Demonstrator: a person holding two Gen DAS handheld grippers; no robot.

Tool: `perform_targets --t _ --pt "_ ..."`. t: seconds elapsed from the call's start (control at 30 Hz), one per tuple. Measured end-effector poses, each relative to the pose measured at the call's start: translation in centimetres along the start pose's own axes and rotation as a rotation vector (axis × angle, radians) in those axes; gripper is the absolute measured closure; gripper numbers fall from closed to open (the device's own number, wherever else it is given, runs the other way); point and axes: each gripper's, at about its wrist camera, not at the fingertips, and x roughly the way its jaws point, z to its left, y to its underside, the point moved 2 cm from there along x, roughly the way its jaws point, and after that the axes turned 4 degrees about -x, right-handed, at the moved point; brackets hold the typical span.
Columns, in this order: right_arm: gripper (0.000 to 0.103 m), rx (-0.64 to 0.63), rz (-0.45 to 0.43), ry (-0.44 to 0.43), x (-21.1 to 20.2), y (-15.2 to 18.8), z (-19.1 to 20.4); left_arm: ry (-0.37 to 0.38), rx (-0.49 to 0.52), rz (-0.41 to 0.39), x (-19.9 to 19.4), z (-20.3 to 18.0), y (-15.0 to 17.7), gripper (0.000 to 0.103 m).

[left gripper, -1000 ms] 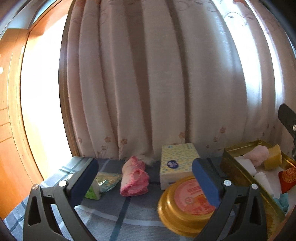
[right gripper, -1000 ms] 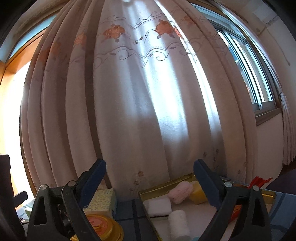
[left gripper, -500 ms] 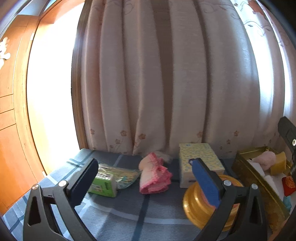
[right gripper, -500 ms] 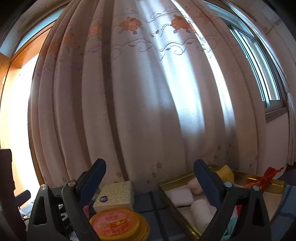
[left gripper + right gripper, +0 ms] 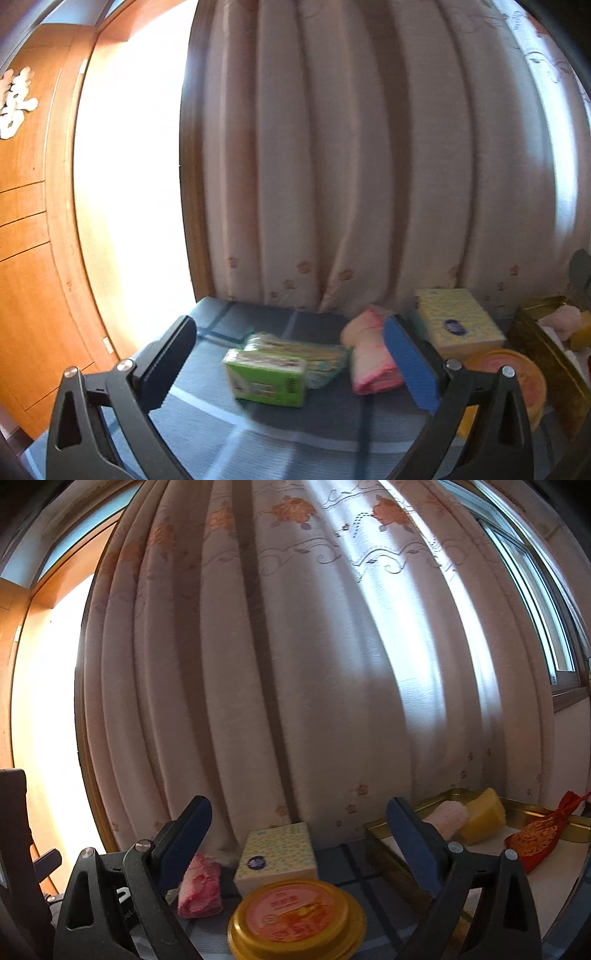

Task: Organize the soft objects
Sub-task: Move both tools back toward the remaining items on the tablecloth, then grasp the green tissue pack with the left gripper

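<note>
Backdrop: pleated curtain [image 5: 369, 166] behind a blue checked cloth [image 5: 280, 435]; places are given relative to the gold tray [image 5: 391, 853].
Done: pink puff [image 5: 452, 818], yellow sponge [image 5: 482, 816] and red pouch [image 5: 535, 836] are seen inside the tray.
Left: green pack [image 5: 267, 374] farthest left of the tray, pink towel [image 5: 369, 360] nearer, tissue box [image 5: 458, 325] and round tin [image 5: 295, 919] just beside it (the tin is probably not soft).
Left gripper [image 5: 291, 362]: spread wide, empty, framing the pack.
Right gripper [image 5: 299, 845]: spread wide, empty.
Progress: judged roughly half done.
</note>
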Motion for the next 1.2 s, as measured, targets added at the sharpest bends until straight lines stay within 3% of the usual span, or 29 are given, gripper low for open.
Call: perform_targets --t 0.37,0.5,0.6,0.7,0.93,1.07,1.13,1.2 --pt "0.006 0.032 0.078 -0.038 1.2 0.8 2.5 -0.078 -0.040 0.040 2.3 5.9 -0.7 0.000" --pt "0.006 0.063 0.112 -0.041 1.8 1.2 2.7 -0.066 -0.070 0.094 3.5 8.0 -0.8 0.000" --pt "0.006 0.079 0.124 -0.045 2.0 1.3 2.5 -0.011 -0.103 0.159 4.7 8.9 -0.7 0.000" --pt "0.006 0.116 0.129 -0.045 2.1 1.4 1.8 0.024 -0.089 0.228 5.9 8.3 -0.4 0.000" --pt "0.006 0.142 0.147 -0.050 2.5 1.6 1.4 0.120 0.131 0.232 5.5 3.3 0.1 0.000" --pt "0.006 0.146 0.143 -0.058 2.3 1.6 1.5 0.108 0.198 0.394 8.3 1.5 1.1 0.001" --pt "0.006 0.147 0.143 -0.057 2.4 1.6 1.5 0.093 0.195 0.450 9.4 1.5 1.5 0.007" --pt "0.006 0.149 0.146 -0.056 2.5 1.7 1.5 0.105 0.173 0.469 9.7 1.8 1.6 0.020"
